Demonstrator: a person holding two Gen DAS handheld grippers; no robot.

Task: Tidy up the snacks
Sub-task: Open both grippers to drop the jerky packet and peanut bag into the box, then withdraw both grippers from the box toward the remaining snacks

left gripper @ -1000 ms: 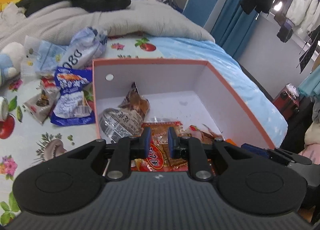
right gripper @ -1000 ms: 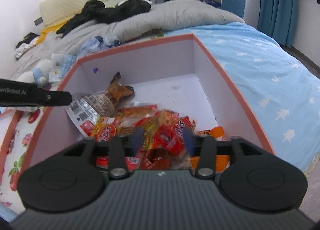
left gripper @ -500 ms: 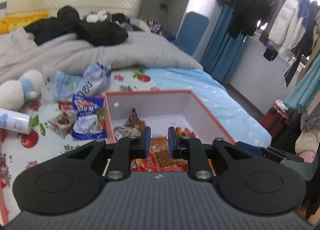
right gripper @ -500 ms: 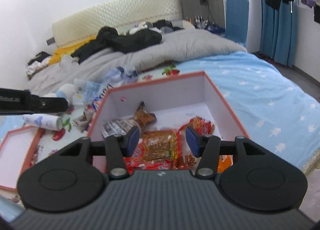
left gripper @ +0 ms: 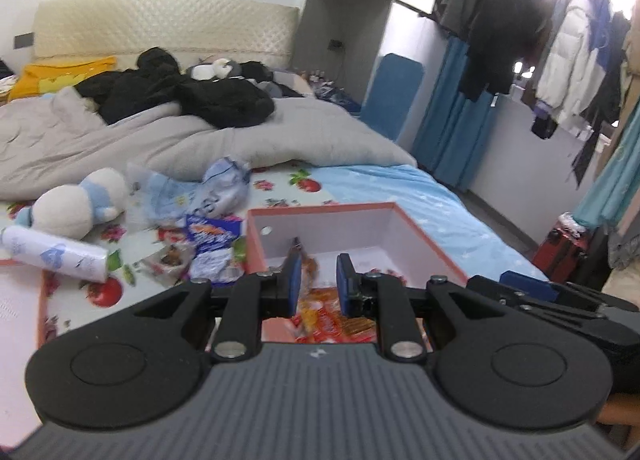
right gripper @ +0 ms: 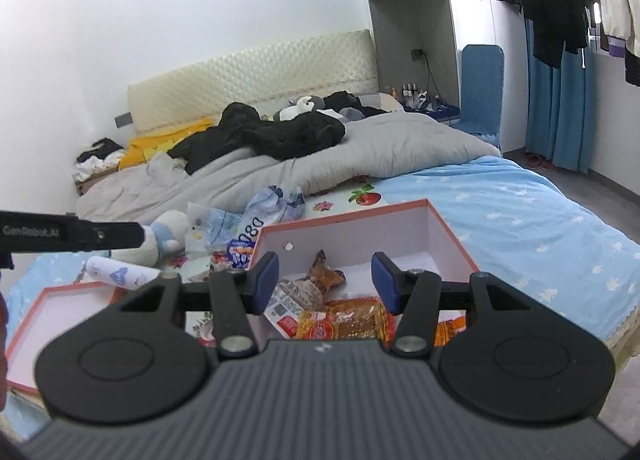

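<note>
A pink-rimmed white box stands on the bed. Inside lie orange-red snack packets, a brown packet and a silver packet. Left of the box, loose snacks lie on the sheet: a blue bag, a pale blue-white bag and a small packet. My left gripper hangs above the box's near side, its pads a narrow gap apart with nothing between them. My right gripper stands open and empty above the box.
A plush toy and a white roll lie left of the snacks. The box lid rests at the near left. A grey duvet with black clothes fills the bed's far half. A red suitcase stands right of the bed.
Both grippers have risen and drawn back from the box, so it looks smaller and more of the room shows. The jaw gaps look the same.
</note>
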